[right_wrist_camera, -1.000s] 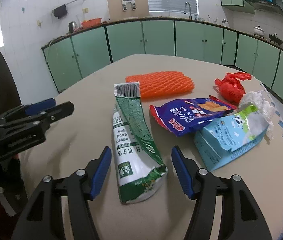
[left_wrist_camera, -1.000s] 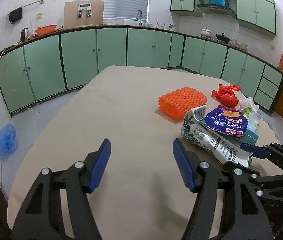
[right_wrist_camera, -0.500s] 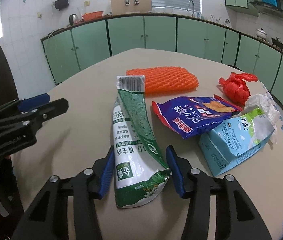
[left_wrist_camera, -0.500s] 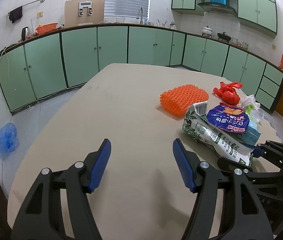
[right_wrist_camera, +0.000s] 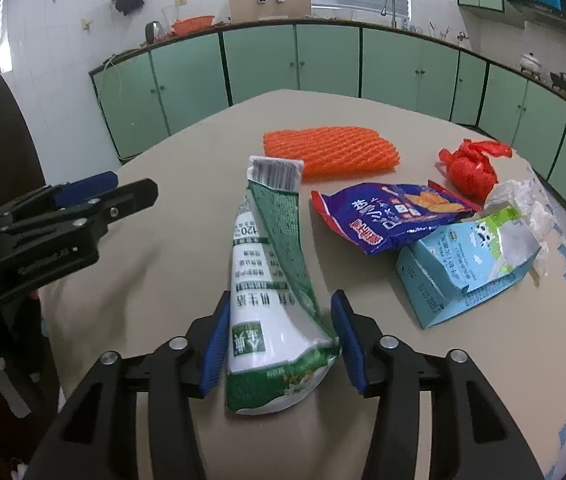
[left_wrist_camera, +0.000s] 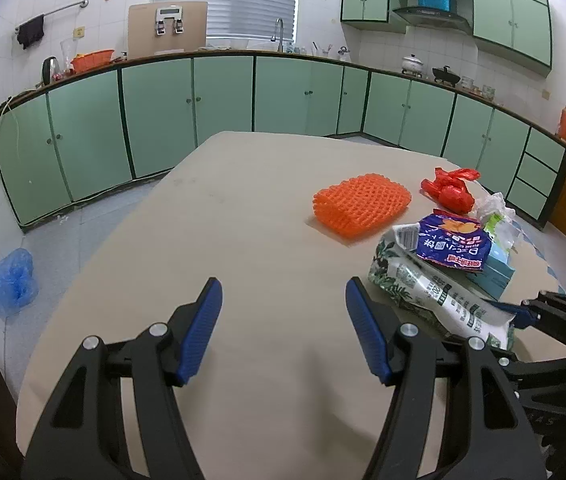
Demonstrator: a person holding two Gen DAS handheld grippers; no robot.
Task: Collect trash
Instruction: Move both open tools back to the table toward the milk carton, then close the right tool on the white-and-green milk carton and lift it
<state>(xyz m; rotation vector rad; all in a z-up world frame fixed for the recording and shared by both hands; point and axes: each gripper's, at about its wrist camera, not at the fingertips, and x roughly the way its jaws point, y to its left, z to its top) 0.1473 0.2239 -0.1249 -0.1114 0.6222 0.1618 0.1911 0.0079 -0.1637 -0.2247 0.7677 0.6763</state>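
A: Green-and-white pouch (right_wrist_camera: pixel 271 292) position?
B: Flat on the worktop (right_wrist_camera: pixel 187 160), its bottom end between the right tongs (right_wrist_camera: pixel 279 334); jaws opening, left pad at its edge, right pad just off it.
A: Left tongs (left_wrist_camera: pixel 283 328)?
B: Apart over bare worktop, nothing between. Beyond the pouch: blue snack bag (right_wrist_camera: pixel 387 216), light-blue carton (right_wrist_camera: pixel 463 260), orange foam net (right_wrist_camera: pixel 331 150), red bag (right_wrist_camera: pixel 471 168).

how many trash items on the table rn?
6: green-white pouch between right gripper fingers, orange foam net behind, blue snack bag, milk carton, red bag, clear wrapper. More may be hidden.
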